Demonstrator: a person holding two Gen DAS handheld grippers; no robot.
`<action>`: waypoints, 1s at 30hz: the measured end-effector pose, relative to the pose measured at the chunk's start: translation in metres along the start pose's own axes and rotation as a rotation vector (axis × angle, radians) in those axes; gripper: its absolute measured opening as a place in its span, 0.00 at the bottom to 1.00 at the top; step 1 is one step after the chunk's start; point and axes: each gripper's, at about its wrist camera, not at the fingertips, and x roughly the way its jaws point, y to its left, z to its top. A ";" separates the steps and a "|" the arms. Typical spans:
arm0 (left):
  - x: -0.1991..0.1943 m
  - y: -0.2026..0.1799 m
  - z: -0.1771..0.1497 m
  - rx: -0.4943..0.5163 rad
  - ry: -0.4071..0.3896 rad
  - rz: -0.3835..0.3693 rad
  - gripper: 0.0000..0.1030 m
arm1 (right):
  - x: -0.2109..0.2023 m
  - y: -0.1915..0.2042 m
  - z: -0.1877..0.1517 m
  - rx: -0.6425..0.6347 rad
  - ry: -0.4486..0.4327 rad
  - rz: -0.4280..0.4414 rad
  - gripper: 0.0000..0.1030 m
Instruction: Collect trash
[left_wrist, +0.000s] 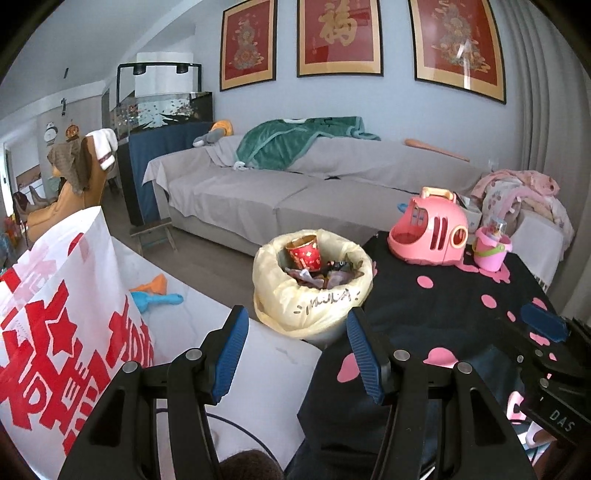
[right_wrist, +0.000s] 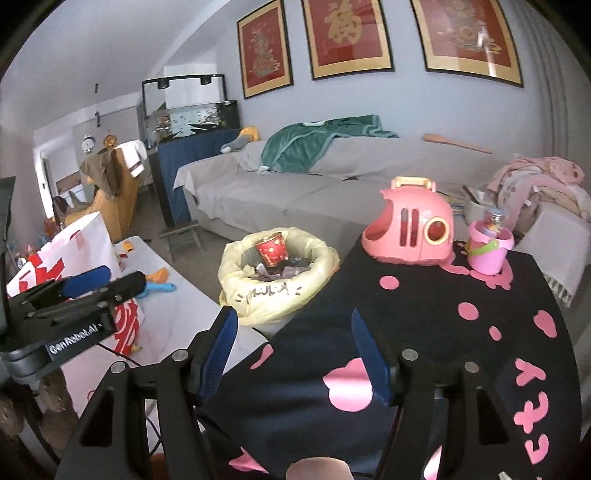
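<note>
Beyond both pairs of fingers, the trash bin (left_wrist: 312, 284), lined with a crinkled yellow plastic bag scrawled with illegible black marker, holds a red paper cup (left_wrist: 303, 253) and dark wrappers. The left gripper (left_wrist: 295, 354) and right gripper (right_wrist: 291, 354) both stand released and empty. A black cloth (right_wrist: 424, 314) with pink shapes lies right of the bin under a pink plastic toy carrier (right_wrist: 410, 232); a red-printed white bag (left_wrist: 62, 325) stands left.

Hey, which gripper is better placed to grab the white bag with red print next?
Left, probably. The left gripper is open and empty right beside the white bag, at its left. The right gripper, also open and empty, sits over the black cloth, with the left gripper between it and the bag.
</note>
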 end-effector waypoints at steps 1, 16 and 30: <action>-0.001 0.000 -0.001 -0.001 0.000 -0.001 0.55 | -0.001 -0.001 0.000 0.005 0.003 -0.004 0.60; 0.006 -0.001 -0.007 -0.005 0.053 -0.010 0.55 | 0.000 -0.001 -0.004 -0.003 0.024 -0.008 0.60; 0.013 0.001 -0.011 -0.006 0.077 -0.027 0.55 | 0.004 -0.003 -0.006 -0.001 0.032 -0.017 0.60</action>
